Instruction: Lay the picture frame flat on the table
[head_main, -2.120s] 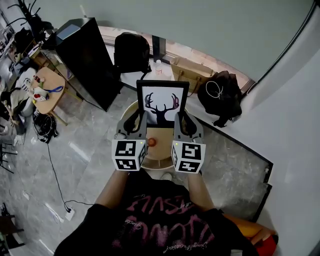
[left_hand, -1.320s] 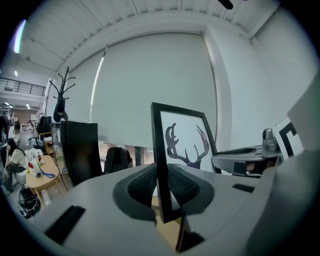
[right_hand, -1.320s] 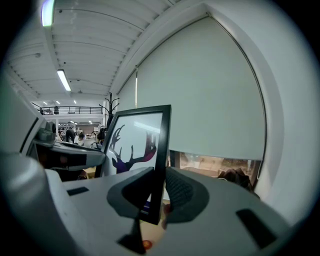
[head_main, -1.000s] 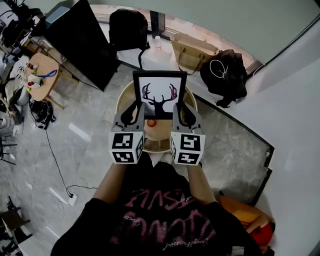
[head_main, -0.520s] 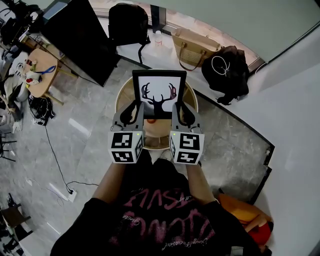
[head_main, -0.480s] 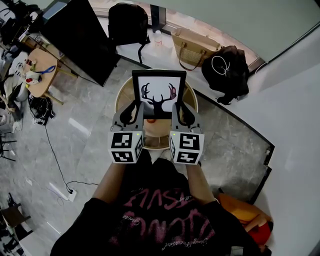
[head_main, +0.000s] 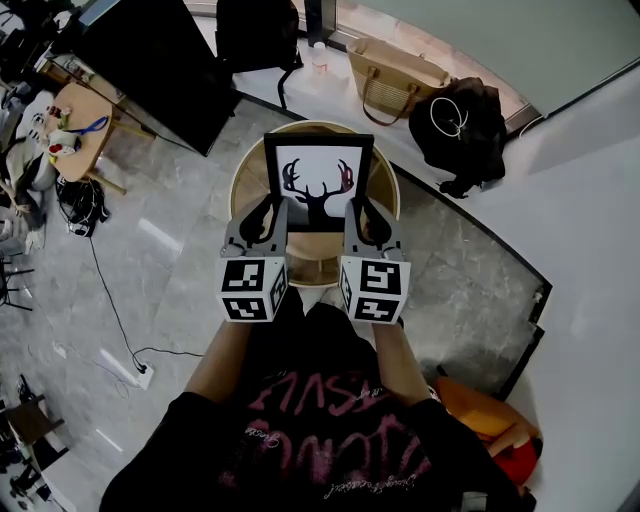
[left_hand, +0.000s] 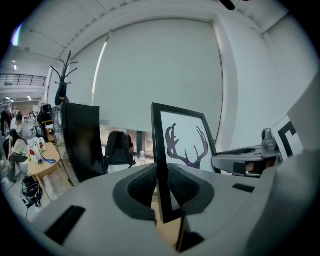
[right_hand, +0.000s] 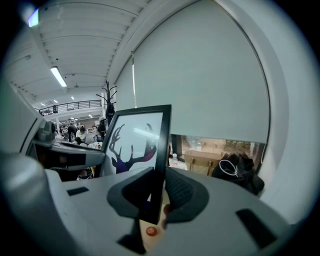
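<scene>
- Task state: not done. Frame (head_main: 318, 183) is held over the round worktop (head_main: 246, 178), its deer print facing up toward the head camera. It is tilted, not flat.
- Left gripper (head_main: 268, 212): jaws clenched on the frame's left edge; the left gripper view shows the black moulding pinched between both pads.
- Right gripper (head_main: 362, 212): jaws clenched on the frame's right edge, the same pinch seen in the right gripper view.
- Cannot tell whether the frame's lower edge touches the worktop.
- Left to do, by my reading: lower and tip the frame until its back lies on the worktop, then release both jaws.
- An orange thing (right_hand: 150, 231) sits on the worktop under the frame's lower edge; judged a risk of the frame resting on it.
- Versus 2.1 s ago: both grips are unchanged. The frame now lies fully within the worktop's outline. The orange thing, then visible between the grippers in the head view, is now covered by the frame.
</scene>
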